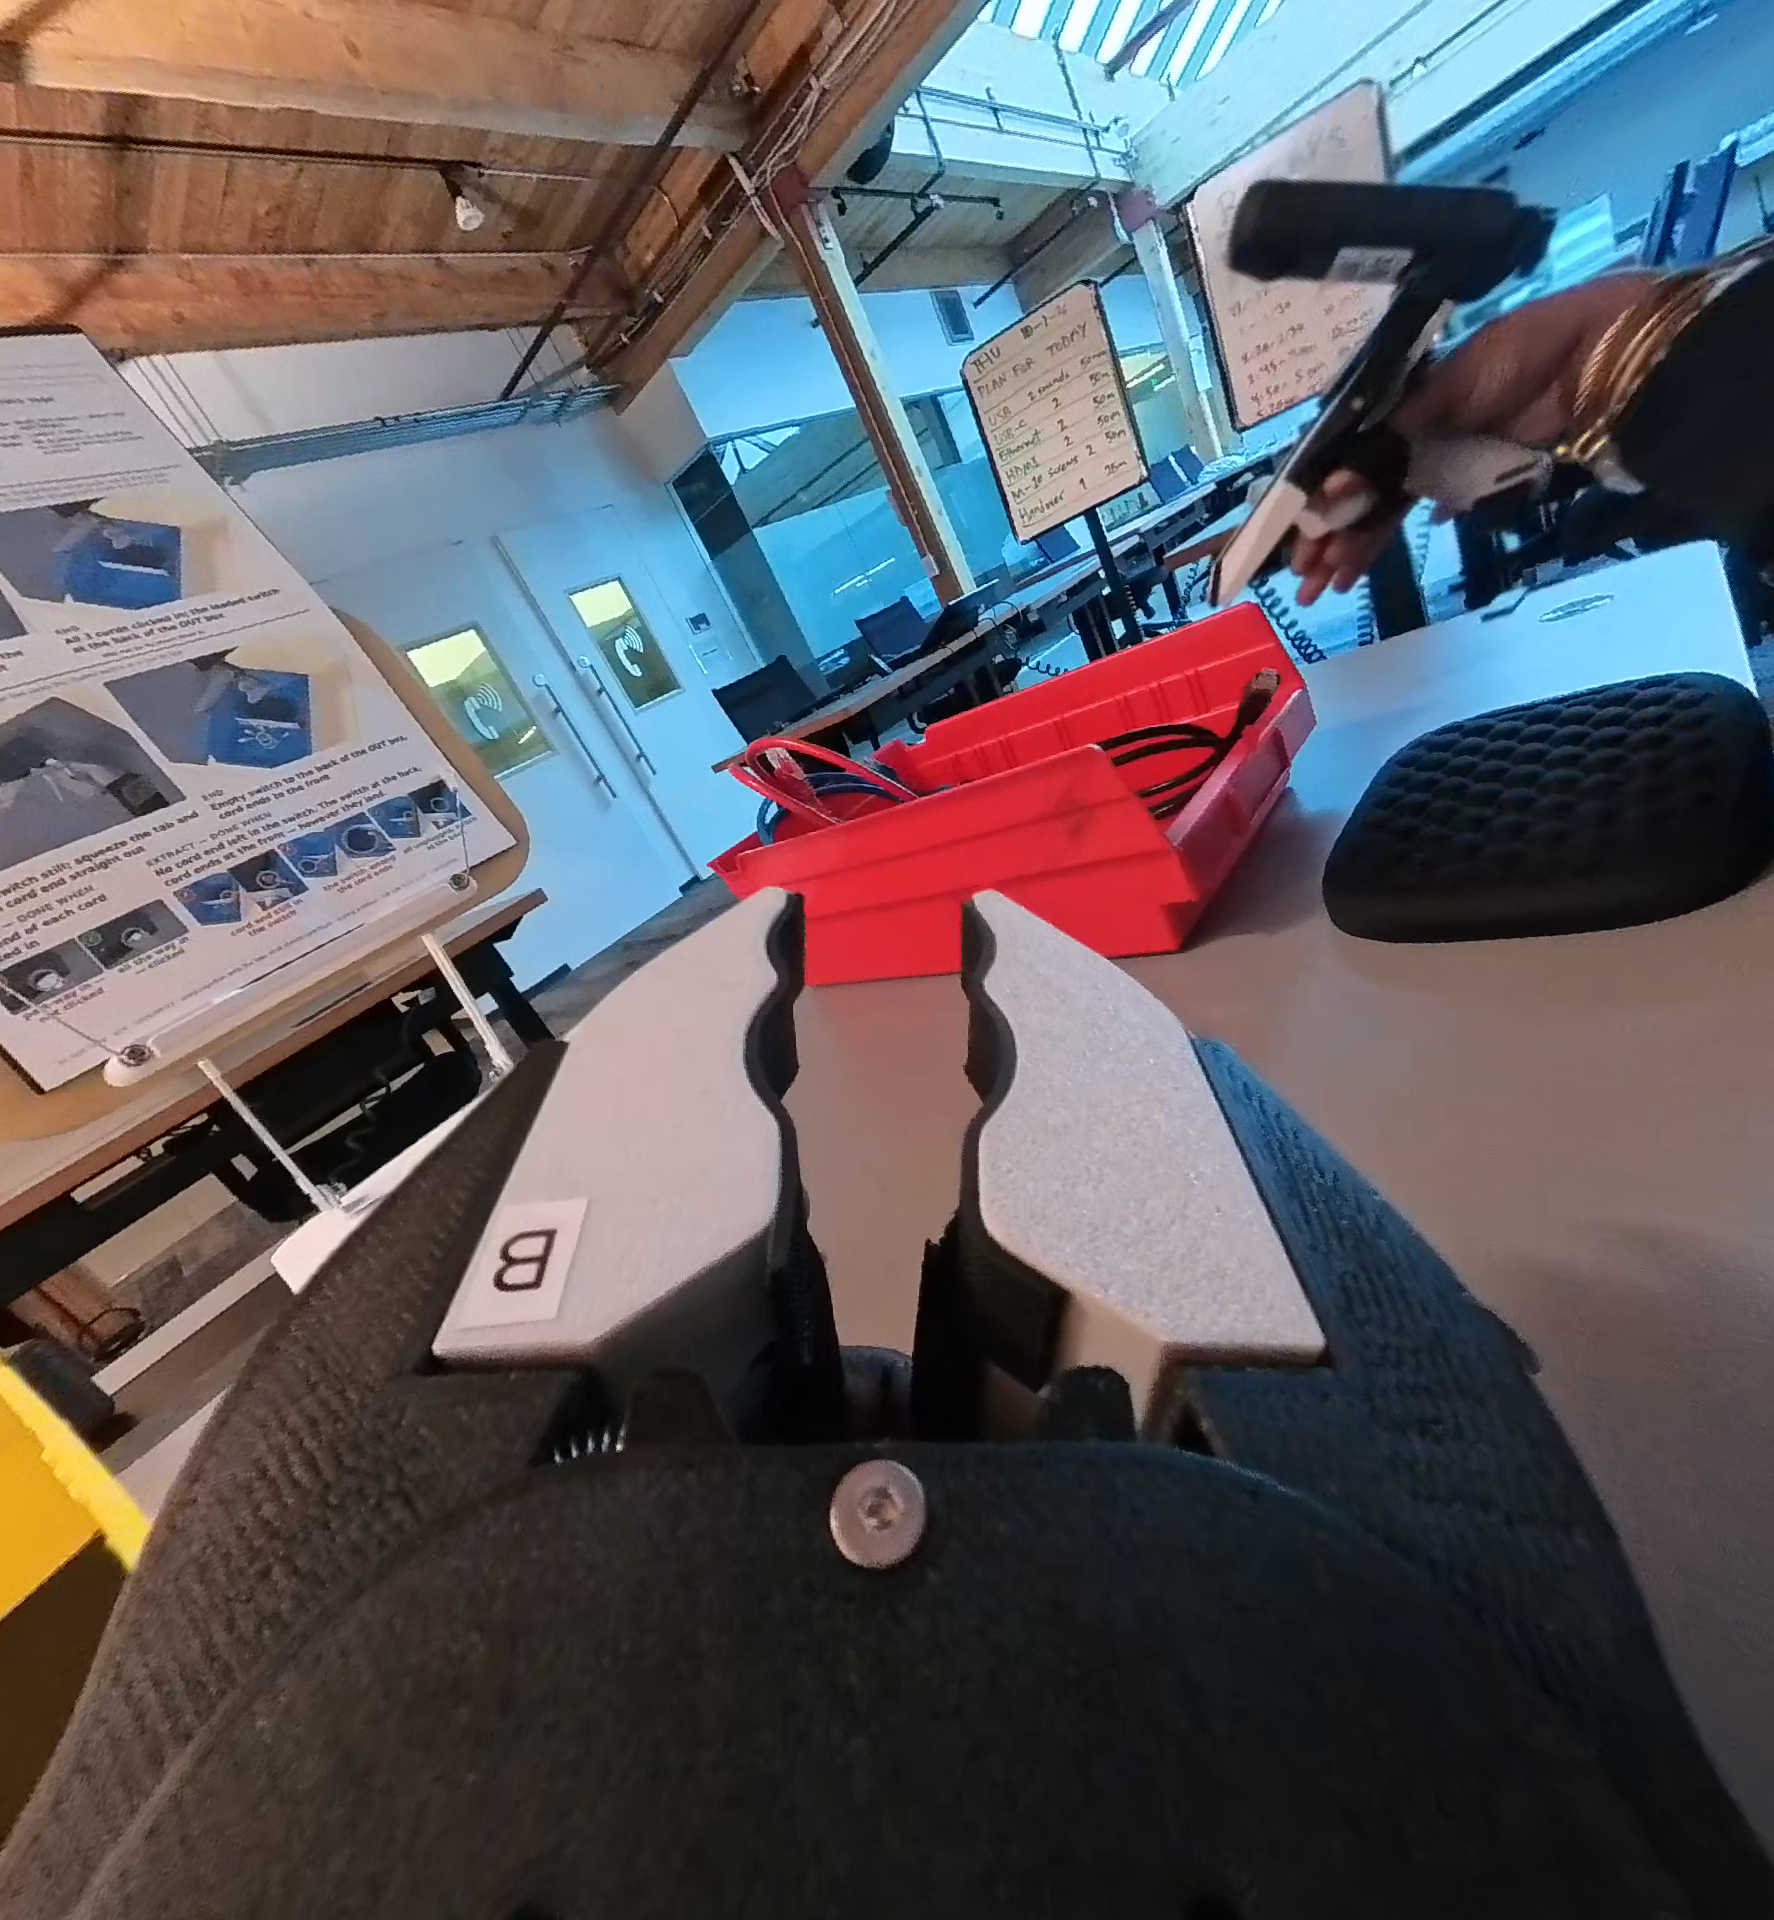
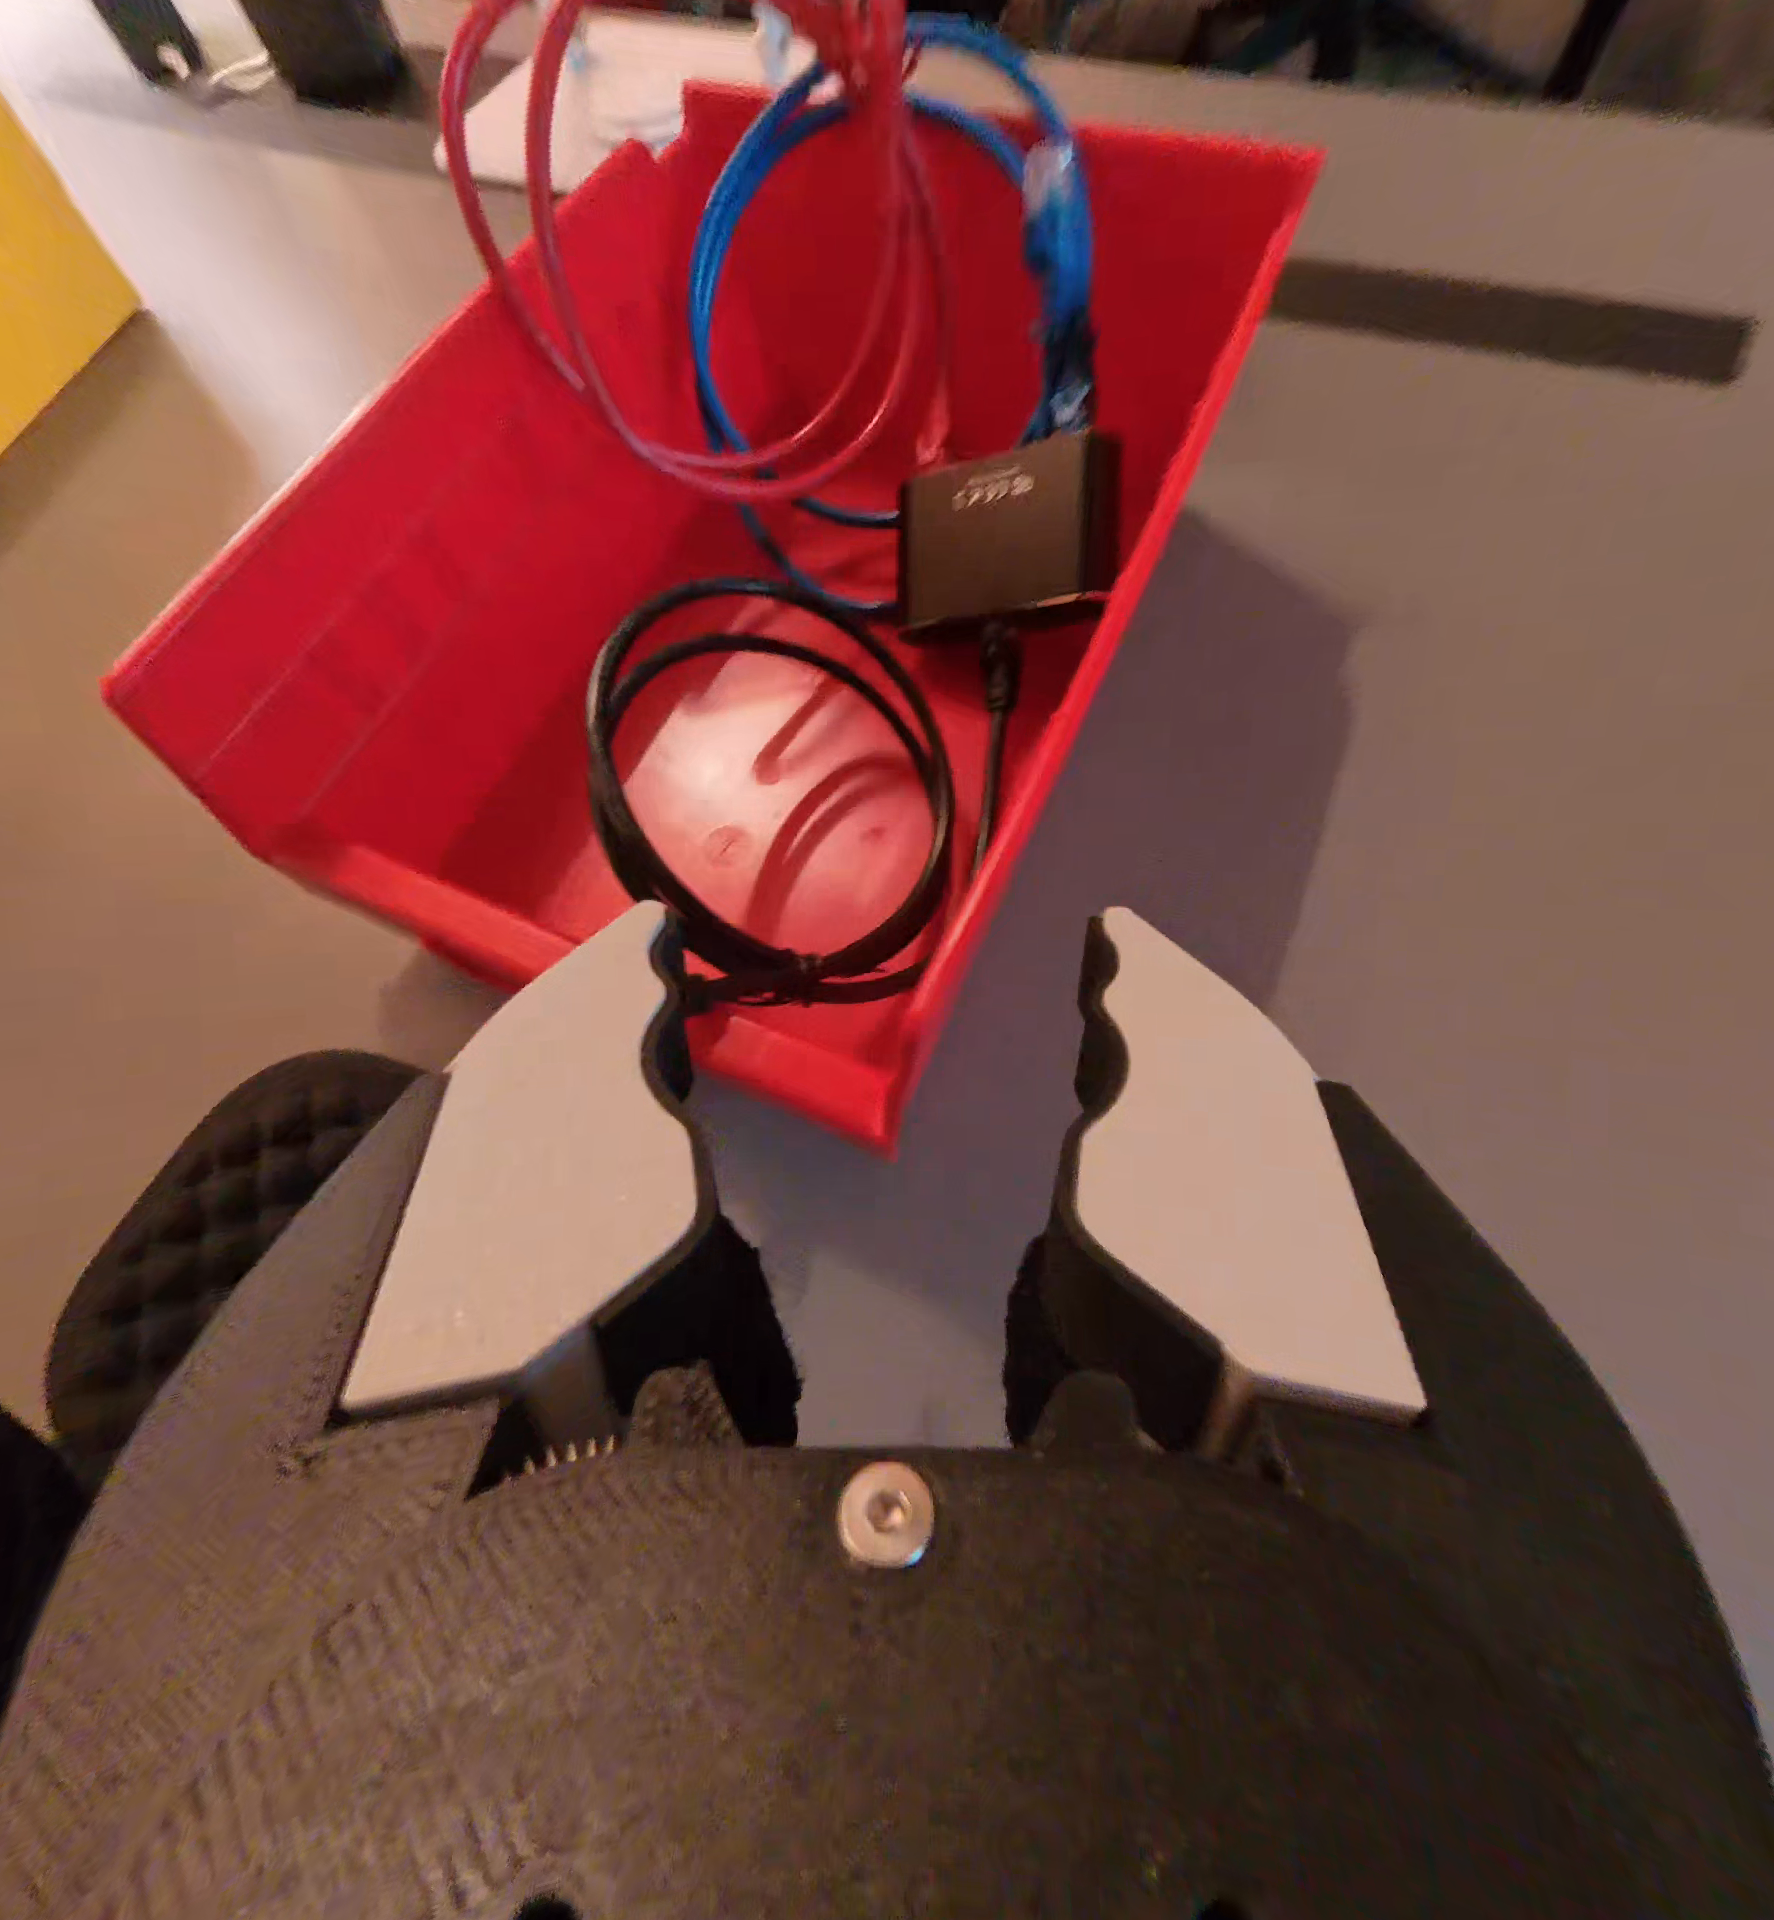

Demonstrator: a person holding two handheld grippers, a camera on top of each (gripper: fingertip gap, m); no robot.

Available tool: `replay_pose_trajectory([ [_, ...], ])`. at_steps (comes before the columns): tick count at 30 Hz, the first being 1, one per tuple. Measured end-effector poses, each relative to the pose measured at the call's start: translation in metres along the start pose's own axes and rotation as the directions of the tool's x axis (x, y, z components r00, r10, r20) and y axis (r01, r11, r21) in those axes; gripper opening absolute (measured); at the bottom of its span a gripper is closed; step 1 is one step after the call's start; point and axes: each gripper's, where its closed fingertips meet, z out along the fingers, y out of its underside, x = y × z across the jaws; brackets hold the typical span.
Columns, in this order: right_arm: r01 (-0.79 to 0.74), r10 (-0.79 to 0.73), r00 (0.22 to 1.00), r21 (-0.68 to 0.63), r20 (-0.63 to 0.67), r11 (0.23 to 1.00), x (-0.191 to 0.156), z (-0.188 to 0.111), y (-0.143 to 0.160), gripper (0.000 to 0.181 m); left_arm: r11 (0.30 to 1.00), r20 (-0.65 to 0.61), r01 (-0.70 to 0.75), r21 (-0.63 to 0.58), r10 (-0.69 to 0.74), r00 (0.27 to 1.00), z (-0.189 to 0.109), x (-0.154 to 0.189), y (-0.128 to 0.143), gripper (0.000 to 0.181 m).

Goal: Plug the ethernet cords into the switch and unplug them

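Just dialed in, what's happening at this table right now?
Both grippers are open and holding nothing. The right gripper hovers over the near end of the red bin, which holds the black switch, a coiled black cord, and red and blue cords spilling over the far end. The black cord looks plugged into the switch. The left gripper sits low on the table, pointed at the bin.

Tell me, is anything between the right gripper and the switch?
Mostly no. The right gripper hangs open above the bin. Only the black cord coils between it and the switch.
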Motion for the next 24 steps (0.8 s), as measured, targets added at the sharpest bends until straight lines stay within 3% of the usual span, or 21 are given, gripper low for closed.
replay_pose_trajectory([
  [3,0.033,-0.032,0.999,-0.112,0.013,0.993,-0.005,0.019,0.014,0.052,1.000,0.000,-0.007,-0.006,0.007,1.000,0.000,0.000,0.001,0.028],
  [6,0.133,-0.152,0.985,-0.202,-0.085,0.970,0.003,0.032,0.023,0.021,1.000,-0.004,0.000,-0.006,0.000,1.000,0.000,0.001,0.001,0.028],
  [9,0.192,-0.199,0.980,-0.194,-0.014,0.962,-0.016,0.041,0.022,0.024,1.000,-0.011,-0.001,-0.011,0.001,1.000,0.000,0.002,0.002,0.028],
  [15,0.245,-0.259,0.965,-0.200,-0.043,0.949,-0.027,0.056,0.014,0.023,1.000,-0.024,-0.010,-0.023,0.009,1.000,0.000,0.004,0.004,0.028],
  [24,0.279,-0.280,0.960,-0.162,0.017,0.946,-0.074,0.084,0.000,0.024,0.998,-0.043,-0.022,-0.052,0.019,0.999,0.001,0.008,0.010,0.028],
])
